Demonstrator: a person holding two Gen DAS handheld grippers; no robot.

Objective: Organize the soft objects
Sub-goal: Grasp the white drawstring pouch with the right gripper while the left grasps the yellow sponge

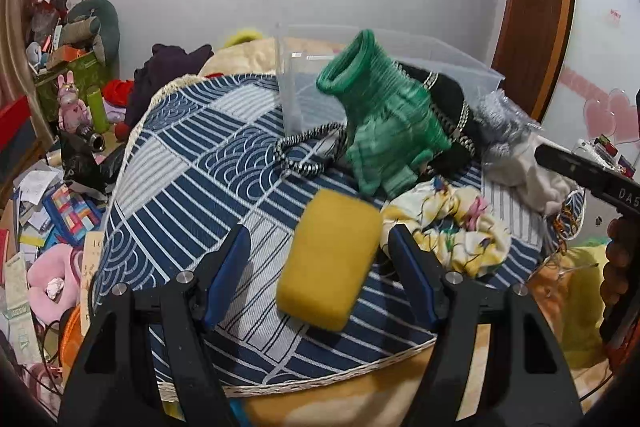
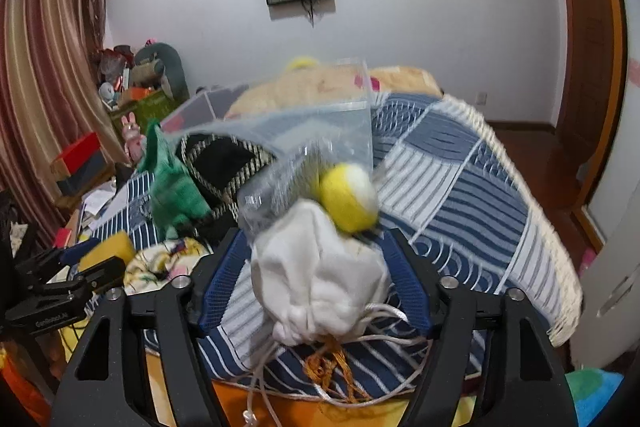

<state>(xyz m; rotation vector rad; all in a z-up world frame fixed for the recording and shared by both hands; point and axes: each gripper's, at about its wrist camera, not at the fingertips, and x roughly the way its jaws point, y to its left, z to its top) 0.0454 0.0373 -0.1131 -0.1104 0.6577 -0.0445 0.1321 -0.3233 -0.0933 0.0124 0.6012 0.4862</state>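
A: ok so the left gripper is spread wide w/ the yellow sponge sitting between the fingers, not pinched yet. Guess it's lining up a grab near the front edge of the blue patterned mat.

B: and the right gripper?

A: jaws around a white drawstring pouch, looks held but blurry, can't tell tbh. Yellow ball just past it.

B: further back?

A: green glove on a black bag, then the clear bin at the mat's far edge, prob where the soft stuff goes.
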